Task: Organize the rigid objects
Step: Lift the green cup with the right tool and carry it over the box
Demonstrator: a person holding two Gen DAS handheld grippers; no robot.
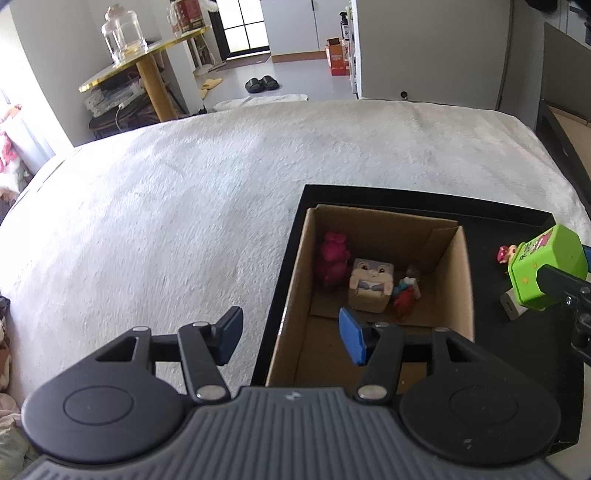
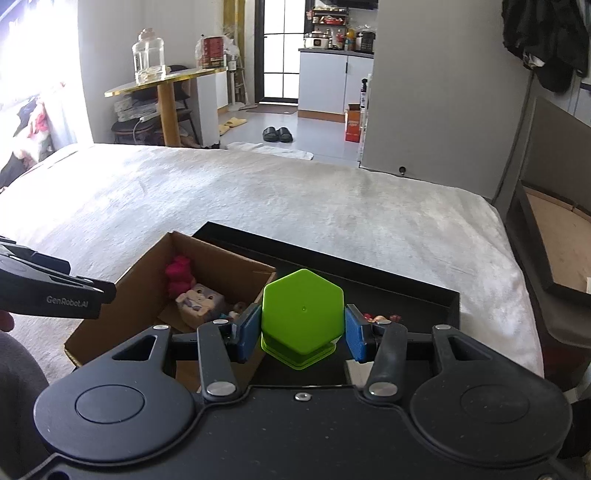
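An open cardboard box (image 1: 452, 280) (image 2: 122, 295) stands on a black tray (image 1: 406, 201) (image 2: 406, 291) on the bed. Inside it lie a pink toy (image 1: 333, 258) (image 2: 178, 275), a grey cartoon cube (image 1: 371, 284) (image 2: 201, 301) and a small red and blue figure (image 1: 406, 291). My left gripper (image 1: 291, 338) is open and holds nothing; it straddles the box's left wall. The right gripper (image 2: 302, 326) is shut on a green hexagonal box (image 2: 303, 314) (image 1: 546, 271), held above the tray to the right of the cardboard box.
On the tray to the right lie a small pink figure (image 1: 504, 254) (image 2: 380, 317) and a white block (image 1: 513, 304) (image 2: 360, 369). A white blanket (image 1: 184, 206) covers the bed. A round table with a glass jar (image 1: 123, 35) stands beyond the bed's far edge.
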